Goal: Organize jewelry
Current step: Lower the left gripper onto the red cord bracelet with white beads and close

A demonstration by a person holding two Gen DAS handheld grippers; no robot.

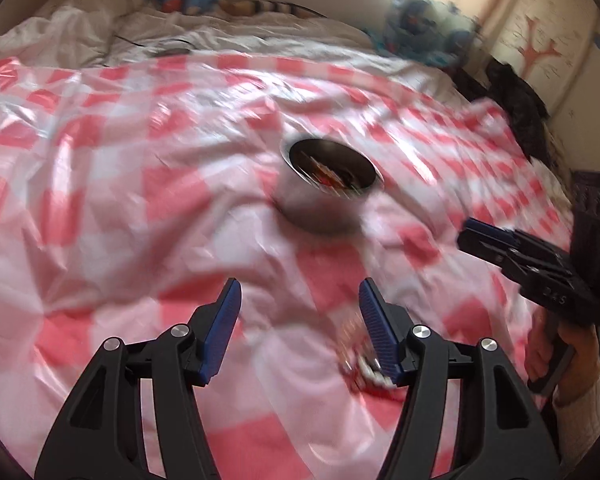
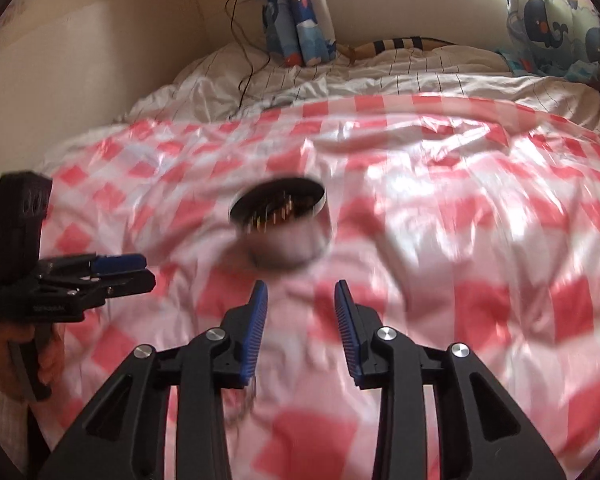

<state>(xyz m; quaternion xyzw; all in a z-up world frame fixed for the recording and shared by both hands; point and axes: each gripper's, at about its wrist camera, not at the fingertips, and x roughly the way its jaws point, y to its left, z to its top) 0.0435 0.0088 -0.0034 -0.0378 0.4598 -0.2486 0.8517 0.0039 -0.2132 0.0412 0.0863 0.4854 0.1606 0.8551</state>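
Note:
A round metal tin with several jewelry pieces inside sits on the red-and-white checked sheet; it also shows in the right wrist view. My left gripper is open and empty, short of the tin. A blurred beaded piece of jewelry lies on the sheet by its right finger. My right gripper is open and empty, just short of the tin. A thin blurred piece lies under its left finger. Each gripper shows in the other's view, the right one and the left one.
The sheet covers a bed with a white striped duvet. Blue patterned cushions and a black cable lie at the head. A dark garment hangs off the bed's right side. A wall runs along the left.

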